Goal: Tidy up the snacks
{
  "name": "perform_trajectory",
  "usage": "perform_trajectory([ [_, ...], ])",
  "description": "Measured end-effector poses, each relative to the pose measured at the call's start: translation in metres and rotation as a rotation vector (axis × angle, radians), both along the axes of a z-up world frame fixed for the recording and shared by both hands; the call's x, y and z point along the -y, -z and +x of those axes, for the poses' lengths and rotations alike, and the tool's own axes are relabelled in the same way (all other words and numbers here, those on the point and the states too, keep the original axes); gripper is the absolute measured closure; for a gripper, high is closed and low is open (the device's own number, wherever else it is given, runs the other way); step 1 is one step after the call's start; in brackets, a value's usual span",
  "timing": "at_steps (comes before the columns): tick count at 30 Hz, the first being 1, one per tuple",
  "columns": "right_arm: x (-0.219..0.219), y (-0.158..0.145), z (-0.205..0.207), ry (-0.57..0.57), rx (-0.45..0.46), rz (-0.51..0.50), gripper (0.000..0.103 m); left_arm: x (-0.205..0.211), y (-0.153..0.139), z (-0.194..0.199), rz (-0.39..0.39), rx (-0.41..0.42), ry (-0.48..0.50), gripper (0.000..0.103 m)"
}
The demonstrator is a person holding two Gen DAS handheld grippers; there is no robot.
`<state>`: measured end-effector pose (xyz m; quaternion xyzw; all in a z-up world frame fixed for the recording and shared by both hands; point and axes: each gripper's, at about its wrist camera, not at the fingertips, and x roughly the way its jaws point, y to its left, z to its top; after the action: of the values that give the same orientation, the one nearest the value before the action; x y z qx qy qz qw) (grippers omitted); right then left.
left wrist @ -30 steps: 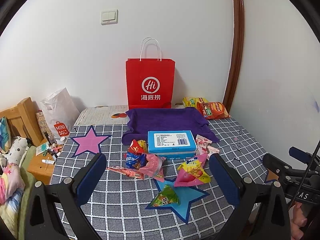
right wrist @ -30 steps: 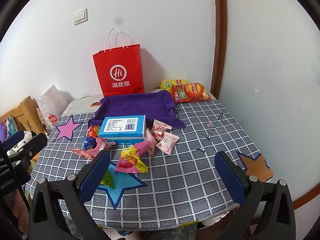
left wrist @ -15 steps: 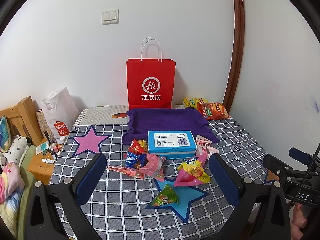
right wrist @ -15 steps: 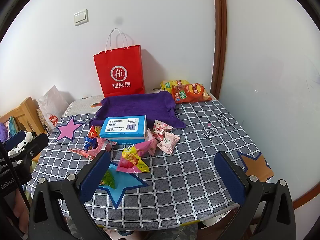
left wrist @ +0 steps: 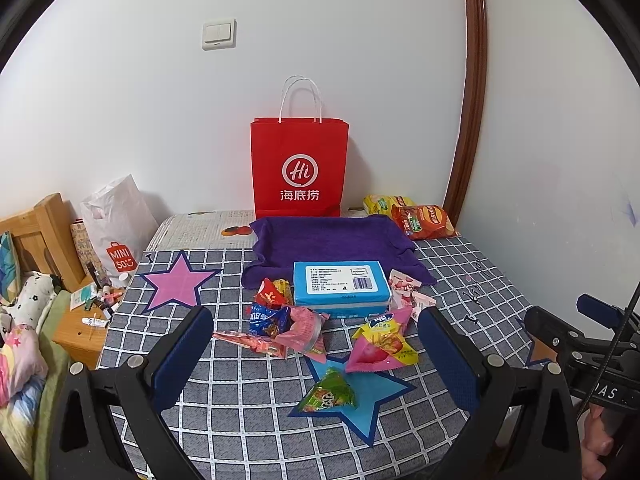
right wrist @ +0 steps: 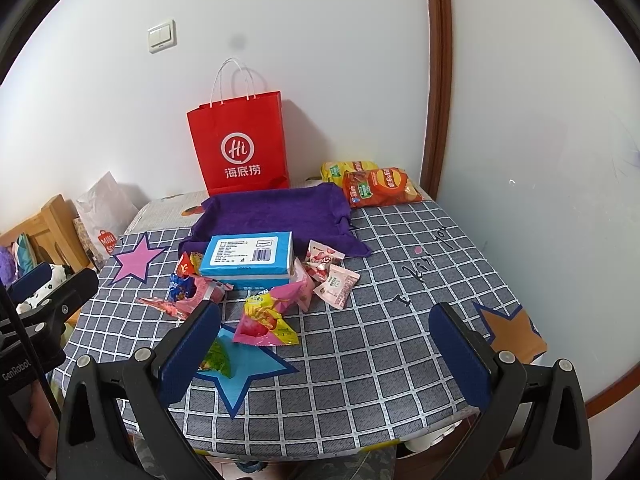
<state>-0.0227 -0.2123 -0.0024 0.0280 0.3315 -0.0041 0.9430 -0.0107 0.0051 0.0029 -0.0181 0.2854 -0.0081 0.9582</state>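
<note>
Several small snack packets lie around a blue box [left wrist: 340,286] [right wrist: 248,258] on the checked tablecloth: a pink and yellow packet [left wrist: 384,344] [right wrist: 264,320], a green packet [left wrist: 330,392] [right wrist: 216,358] on a blue star, pink packets [right wrist: 338,284]. Two chip bags [left wrist: 422,220] [right wrist: 378,186] rest at the back right. A purple cloth [left wrist: 332,240] [right wrist: 272,214] lies behind the box, before a red paper bag [left wrist: 298,168] [right wrist: 240,146]. My left gripper [left wrist: 316,328] hangs open above the near packets. My right gripper [right wrist: 326,322] is open over the table's front, holding nothing.
The round table [right wrist: 400,352] stands in a corner, walls behind and to the right, with a brown door frame [left wrist: 468,120]. A white shopping bag [left wrist: 116,232] and a cluttered wooden stool [left wrist: 80,332] sit at the left, beside a bed.
Both views have shifted only slightly. The snacks and box lie where they were, and both grippers stay open.
</note>
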Motion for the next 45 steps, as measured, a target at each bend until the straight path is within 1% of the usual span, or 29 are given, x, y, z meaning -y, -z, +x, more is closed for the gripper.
perform_trajectory([
  [12,0.002,-0.001,0.001,0.003,0.002,0.0,0.001,0.0,0.001,-0.001,-0.003,0.002,-0.001,0.0],
  [29,-0.007,0.0,0.002,-0.013,0.0,-0.012,0.001,-0.005,0.001,0.0,-0.01,0.003,-0.006,0.0],
  [38,-0.015,0.005,0.015,-0.022,-0.009,-0.023,0.001,-0.01,0.005,0.015,-0.018,-0.018,0.004,0.0],
  [45,-0.018,0.012,0.038,-0.024,-0.036,-0.024,0.001,-0.013,0.011,0.038,-0.012,-0.039,0.012,0.0],
])
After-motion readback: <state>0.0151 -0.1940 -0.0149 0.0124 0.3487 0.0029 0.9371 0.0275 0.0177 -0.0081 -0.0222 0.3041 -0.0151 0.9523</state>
